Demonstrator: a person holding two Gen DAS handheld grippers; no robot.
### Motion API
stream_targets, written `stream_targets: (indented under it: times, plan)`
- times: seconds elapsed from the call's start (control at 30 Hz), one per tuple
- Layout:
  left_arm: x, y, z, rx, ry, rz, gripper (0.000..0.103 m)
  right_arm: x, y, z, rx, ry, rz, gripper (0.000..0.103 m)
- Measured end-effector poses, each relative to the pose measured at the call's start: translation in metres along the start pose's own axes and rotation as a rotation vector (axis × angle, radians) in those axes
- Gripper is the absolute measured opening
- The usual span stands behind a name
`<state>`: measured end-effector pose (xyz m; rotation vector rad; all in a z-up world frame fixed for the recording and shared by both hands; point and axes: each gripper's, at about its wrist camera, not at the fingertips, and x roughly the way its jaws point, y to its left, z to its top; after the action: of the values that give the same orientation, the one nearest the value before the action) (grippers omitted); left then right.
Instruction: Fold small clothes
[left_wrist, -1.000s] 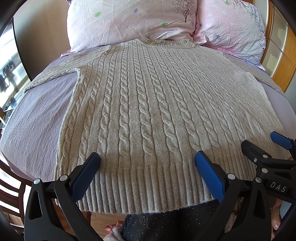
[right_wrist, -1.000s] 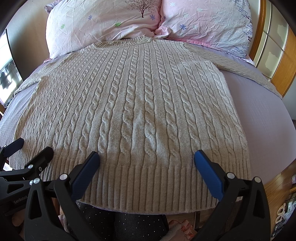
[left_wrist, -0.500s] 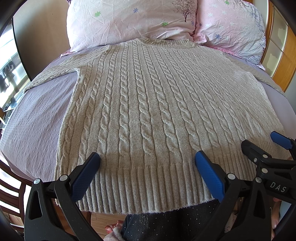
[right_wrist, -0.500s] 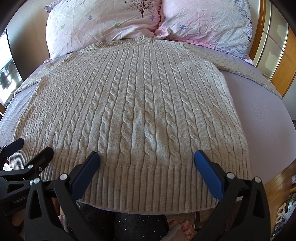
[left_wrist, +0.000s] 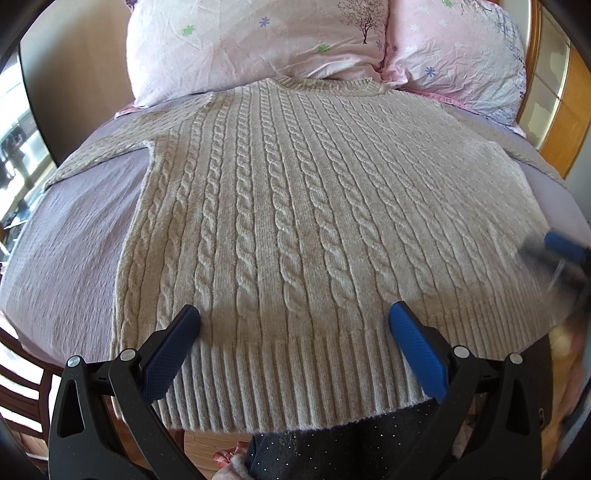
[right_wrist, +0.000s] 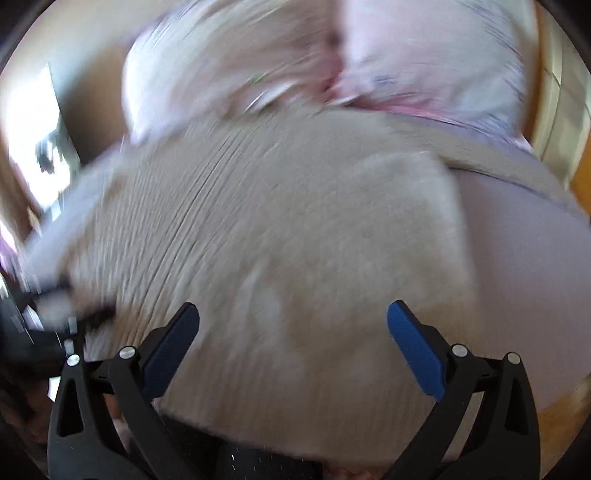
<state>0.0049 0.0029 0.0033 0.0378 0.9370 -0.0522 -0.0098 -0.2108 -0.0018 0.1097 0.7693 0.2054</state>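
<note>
A beige cable-knit sweater (left_wrist: 295, 206) lies flat on the bed, collar toward the pillows, ribbed hem hanging over the near edge. Its sleeves spread out to both sides. My left gripper (left_wrist: 295, 332) is open and empty, hovering over the hem. My right gripper (right_wrist: 293, 332) is open and empty over the sweater's right half (right_wrist: 295, 240); its view is heavily blurred by motion. It shows as a blurred blue tip at the right edge of the left wrist view (left_wrist: 561, 247).
Two pink flowered pillows (left_wrist: 258, 40) lie at the head of the bed. The sheet (left_wrist: 74, 229) is lilac. A wooden headboard (left_wrist: 576, 122) stands at the right. A dark-trousered leg (left_wrist: 351, 446) is at the near edge.
My right gripper has started moving fast, swinging up and to the right over the sweater, so its view blurs. My left gripper has hardly moved. Both stay open.
</note>
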Motion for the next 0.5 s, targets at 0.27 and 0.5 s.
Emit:
stream_targets:
  times: [0.27, 0.5]
  plan:
    - [-0.01, 0.051, 0.041, -0.128, -0.218, -0.032, 0.102, -0.014, -0.278, 0.095, 0.653, -0.157, -0.154, 0.07]
    - [-0.01, 0.083, 0.074, -0.159, -0.312, 0.1, 0.102, 0.025, -0.41, 0.108, 0.983, -0.148, -0.237, 0.055]
